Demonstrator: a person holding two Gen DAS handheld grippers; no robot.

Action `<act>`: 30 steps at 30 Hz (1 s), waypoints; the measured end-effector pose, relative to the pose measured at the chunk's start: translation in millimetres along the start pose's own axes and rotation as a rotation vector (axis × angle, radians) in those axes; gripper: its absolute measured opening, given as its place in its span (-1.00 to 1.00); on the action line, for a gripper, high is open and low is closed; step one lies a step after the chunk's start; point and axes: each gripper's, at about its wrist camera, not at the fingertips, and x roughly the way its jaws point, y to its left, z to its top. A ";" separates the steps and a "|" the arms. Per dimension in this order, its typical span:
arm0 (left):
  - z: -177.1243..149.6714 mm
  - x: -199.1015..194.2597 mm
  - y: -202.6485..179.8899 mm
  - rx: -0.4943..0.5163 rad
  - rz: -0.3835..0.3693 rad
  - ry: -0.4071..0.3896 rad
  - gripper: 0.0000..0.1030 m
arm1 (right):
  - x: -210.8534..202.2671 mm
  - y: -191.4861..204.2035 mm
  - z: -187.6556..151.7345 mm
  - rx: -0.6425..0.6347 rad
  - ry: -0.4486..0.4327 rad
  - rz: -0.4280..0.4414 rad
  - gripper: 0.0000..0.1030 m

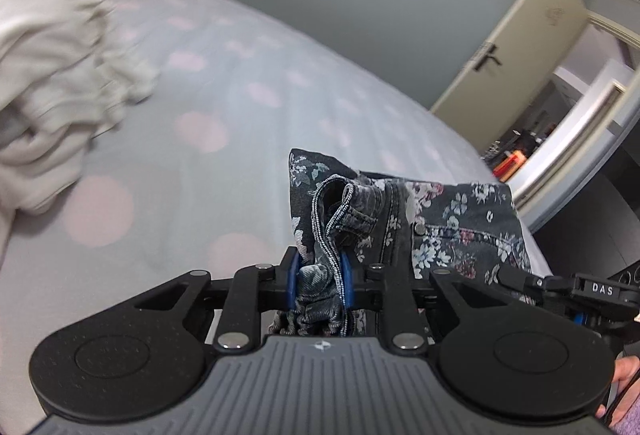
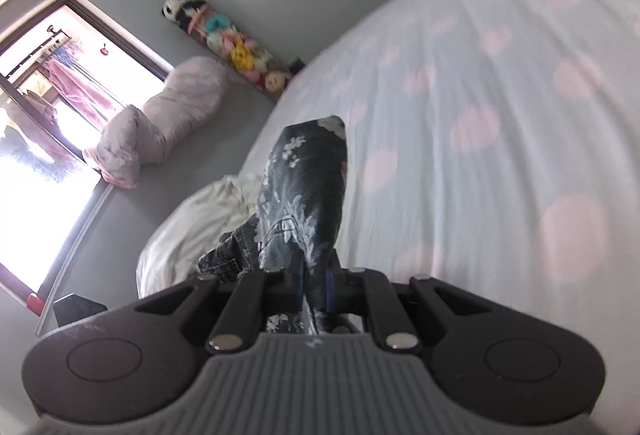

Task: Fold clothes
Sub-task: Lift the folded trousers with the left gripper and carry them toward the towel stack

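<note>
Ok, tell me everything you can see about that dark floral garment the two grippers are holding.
The floral garment is dark grey denim-like cloth printed with small white and reddish flowers, with a stitched waistband, a belt loop and a metal button. It is bunched, not yet folded. The left gripper pinches its waistband edge, the right gripper another part, holding it above the dotted bedsheet.

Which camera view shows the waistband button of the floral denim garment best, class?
The left wrist view: the button shows beside the bunched waistband of the floral denim garment, clamped in the left gripper. The right wrist view shows only a draped fold held by the right gripper, with no button.
</note>
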 end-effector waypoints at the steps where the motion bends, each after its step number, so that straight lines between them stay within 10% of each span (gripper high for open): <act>1: 0.9 2.1 -12.5 0.015 -0.017 -0.004 -0.64 | -14.1 -0.5 5.3 -0.008 -0.018 -0.006 -0.78; 16: -5.4 89.4 -272.4 0.247 -0.370 0.137 -0.67 | -283.5 -59.9 77.5 -0.032 -0.299 -0.214 -0.78; 30: -112.9 233.2 -535.1 0.418 -0.680 0.443 -0.73 | -541.7 -150.2 148.1 -0.092 -0.359 -0.713 -0.78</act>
